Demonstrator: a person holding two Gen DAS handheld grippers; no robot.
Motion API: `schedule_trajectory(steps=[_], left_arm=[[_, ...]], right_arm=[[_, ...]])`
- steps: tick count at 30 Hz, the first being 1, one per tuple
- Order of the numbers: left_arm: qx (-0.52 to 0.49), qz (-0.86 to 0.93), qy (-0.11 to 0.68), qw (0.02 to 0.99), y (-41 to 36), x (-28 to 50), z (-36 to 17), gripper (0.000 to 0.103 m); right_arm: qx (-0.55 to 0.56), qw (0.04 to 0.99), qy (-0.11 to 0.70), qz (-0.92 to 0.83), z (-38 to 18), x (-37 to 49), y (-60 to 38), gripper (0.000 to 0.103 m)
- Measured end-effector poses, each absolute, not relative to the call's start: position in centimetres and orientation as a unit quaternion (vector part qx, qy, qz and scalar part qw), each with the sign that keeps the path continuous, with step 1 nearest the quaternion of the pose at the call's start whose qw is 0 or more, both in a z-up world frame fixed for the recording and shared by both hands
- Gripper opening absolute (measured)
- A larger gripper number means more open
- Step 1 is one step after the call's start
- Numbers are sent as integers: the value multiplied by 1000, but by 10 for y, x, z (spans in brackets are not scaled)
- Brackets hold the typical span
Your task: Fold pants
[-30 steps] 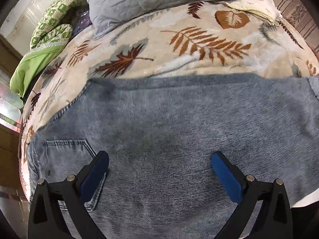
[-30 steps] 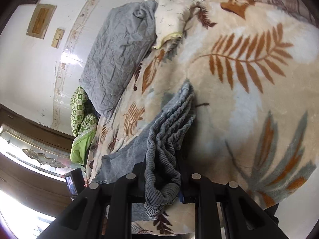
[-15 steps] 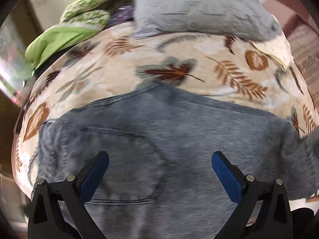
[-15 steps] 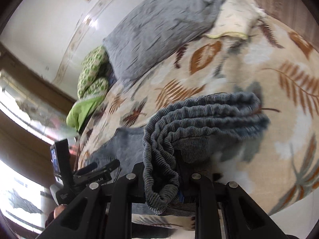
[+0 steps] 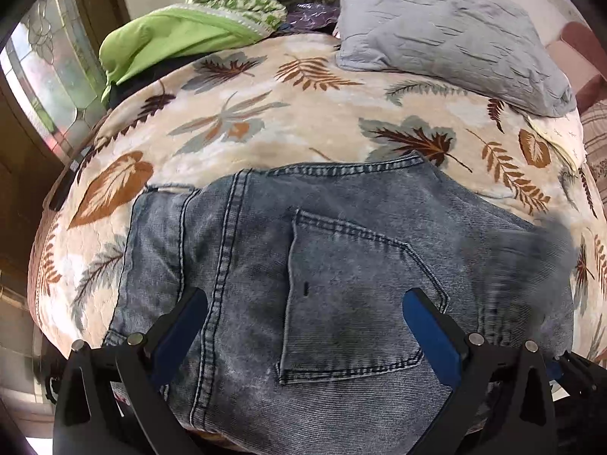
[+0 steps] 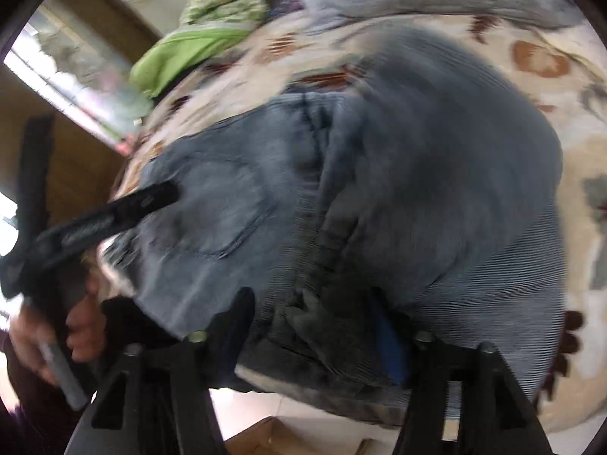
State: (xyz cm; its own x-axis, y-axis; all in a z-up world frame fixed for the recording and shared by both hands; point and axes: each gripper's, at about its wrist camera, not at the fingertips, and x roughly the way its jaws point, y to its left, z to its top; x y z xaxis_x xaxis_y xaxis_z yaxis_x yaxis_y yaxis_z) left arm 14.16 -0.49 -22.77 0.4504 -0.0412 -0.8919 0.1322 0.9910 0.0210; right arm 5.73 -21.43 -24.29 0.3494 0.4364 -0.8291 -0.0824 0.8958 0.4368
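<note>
- Jeans (image 5: 341, 284) lie across the leaf-print blanket (image 5: 265, 121) on the bed, seat side up, back pocket (image 5: 353, 295) showing; waistband end toward 9 o'clock in the left wrist view.
- Leg end (image 6: 436, 170) is brought over and lies on the seat, from 3 o'clock; one fold looks done.
- Right gripper (image 6: 322, 326) has just been opening; its jaws stand apart around the cloth edge, pads seemingly off it.
- Left gripper (image 5: 303, 322) hovers over the pocket, jaws wide, holding nothing.
- Left to do, likely: flatten the fold, perhaps one more fold.
- Grey pillow (image 5: 447, 30) and green bedding (image 5: 182, 34) sit toward 12 o'clock.
</note>
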Motion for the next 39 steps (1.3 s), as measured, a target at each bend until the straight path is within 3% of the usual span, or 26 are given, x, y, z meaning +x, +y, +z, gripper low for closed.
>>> schedule_trajectory(steps=[9,13,18,20,25,32,39], left_arm=[[73,-113,509,850,-64,140,-227,103],[117,-111,496,853,-109,144,-236,103],[216,-79,473,851,-148,143,-262,103],[228,-66,474,848,-148,142,-273,103],[214,-65,481,848,-137,142,-263,103],[228,-99,447,859,-135,97,-250,103],[252,-103,443,854,-143,79,-258,103]], right_arm=[[302,825,463,119,-245,9,-307,65],[311,839,439,84,-243,5,-329,65],[295,827,475,66,-258,10,-336,54],[274,832,478,67,-256,11,-335,48],[288,817,491,87,-261,10,-345,47],[347,837,414,91,-235,21,-355,47],[346,839,411,79,-226,69,-343,47]])
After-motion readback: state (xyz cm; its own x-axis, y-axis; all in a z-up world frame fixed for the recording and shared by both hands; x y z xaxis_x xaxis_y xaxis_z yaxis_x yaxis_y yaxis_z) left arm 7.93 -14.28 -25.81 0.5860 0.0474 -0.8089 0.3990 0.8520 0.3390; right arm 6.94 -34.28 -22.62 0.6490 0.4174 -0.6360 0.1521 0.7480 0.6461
